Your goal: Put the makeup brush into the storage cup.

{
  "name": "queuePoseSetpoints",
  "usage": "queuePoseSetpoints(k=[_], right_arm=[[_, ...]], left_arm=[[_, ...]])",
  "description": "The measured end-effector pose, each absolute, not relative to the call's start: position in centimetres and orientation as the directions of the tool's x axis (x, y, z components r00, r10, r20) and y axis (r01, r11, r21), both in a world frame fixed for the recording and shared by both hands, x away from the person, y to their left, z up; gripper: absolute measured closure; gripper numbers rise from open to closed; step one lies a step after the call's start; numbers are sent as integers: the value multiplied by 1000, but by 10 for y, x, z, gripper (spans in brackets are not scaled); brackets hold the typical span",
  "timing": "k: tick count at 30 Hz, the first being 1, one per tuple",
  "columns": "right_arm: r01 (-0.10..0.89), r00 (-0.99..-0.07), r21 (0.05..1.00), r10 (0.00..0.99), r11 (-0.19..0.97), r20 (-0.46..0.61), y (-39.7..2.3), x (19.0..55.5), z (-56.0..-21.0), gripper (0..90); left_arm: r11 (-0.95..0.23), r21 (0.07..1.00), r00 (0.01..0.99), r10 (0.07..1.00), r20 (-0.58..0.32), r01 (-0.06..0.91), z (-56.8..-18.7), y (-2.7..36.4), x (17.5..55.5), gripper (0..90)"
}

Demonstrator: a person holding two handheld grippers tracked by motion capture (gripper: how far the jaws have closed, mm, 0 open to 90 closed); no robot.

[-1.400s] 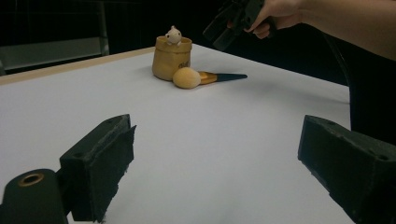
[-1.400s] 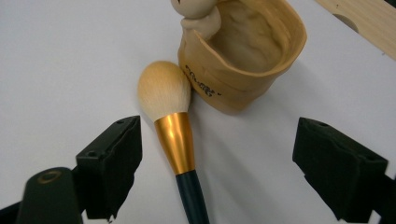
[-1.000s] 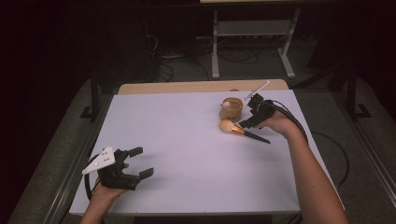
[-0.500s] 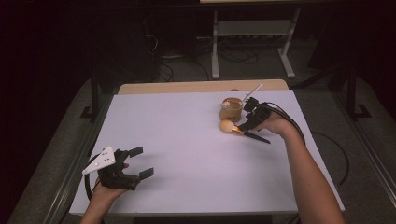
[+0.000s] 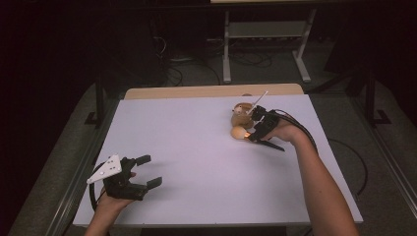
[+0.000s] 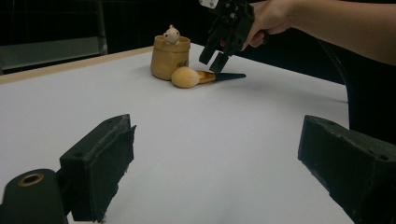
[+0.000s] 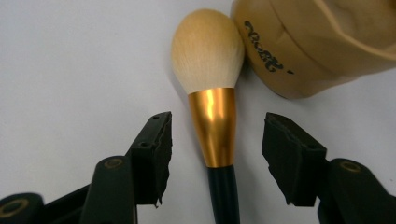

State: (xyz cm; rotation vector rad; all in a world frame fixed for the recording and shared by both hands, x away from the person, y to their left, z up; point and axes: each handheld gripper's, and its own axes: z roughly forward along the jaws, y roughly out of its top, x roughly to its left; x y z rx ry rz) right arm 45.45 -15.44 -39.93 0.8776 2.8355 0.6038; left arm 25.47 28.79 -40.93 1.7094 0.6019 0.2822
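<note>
Gold-ferruled makeup brush (image 7: 212, 116) lay flat near the surface's (image 5: 196, 147) far right corner, its cream bristle head touching the tan pot (image 7: 317, 42). Right gripper (image 7: 215, 154) straddled the ferrule, jaws just closing in but not yet pressing it, gaps showing on both sides. Left gripper (image 5: 147, 171) sat by the near left corner, jaws spread wide, nothing between them.

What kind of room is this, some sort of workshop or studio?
Probably a lab or recording studio rather than a home: a plain white table in a dark room, cables trailing over the floor, and a person working with a hand-held claw over a makeup brush.
</note>
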Motion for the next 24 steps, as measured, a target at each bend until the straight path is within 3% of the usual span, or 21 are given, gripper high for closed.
queuePoseSetpoints(k=[24], right_arm=[[507,-844,343,537,790,11,-141,463,-413,506]], left_arm=[[-128,963,835,533,-136,238,-409,289,255,100]])
